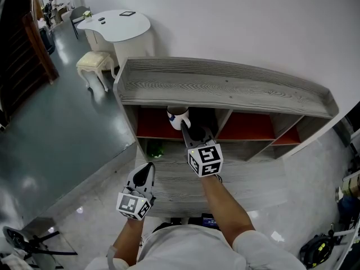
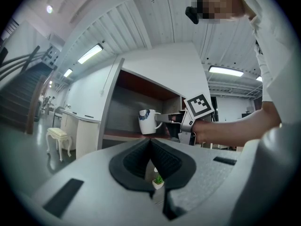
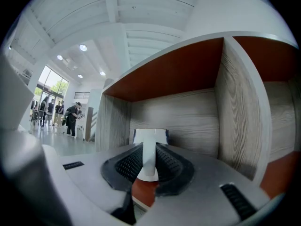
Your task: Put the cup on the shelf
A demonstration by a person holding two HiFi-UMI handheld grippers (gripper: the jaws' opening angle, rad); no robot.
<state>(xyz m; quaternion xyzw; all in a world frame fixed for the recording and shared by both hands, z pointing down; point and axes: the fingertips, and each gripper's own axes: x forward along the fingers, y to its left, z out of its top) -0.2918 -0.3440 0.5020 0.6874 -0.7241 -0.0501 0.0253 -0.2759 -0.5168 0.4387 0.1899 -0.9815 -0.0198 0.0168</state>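
A white cup (image 1: 178, 117) with a blue pattern is at the mouth of the shelf's (image 1: 225, 86) upper left compartment, just over its red floor (image 3: 143, 192). I cannot tell whether it touches the floor. My right gripper (image 1: 188, 131) is shut on the cup's handle (image 3: 149, 159), with the cup body (image 3: 150, 136) just beyond the jaws. In the left gripper view the cup (image 2: 147, 121) stands upright, held by the right gripper (image 2: 171, 119). My left gripper (image 1: 147, 170) hangs low in front of the shelf, shut and empty (image 2: 150, 144).
A small green plant (image 1: 154, 148) sits in the lower left compartment. A wooden divider (image 3: 240, 126) bounds the cup's compartment on the right. A white table (image 1: 118, 24) and a stool (image 1: 94, 63) stand beyond the shelf's left end. Stairs (image 1: 22, 44) rise at far left.
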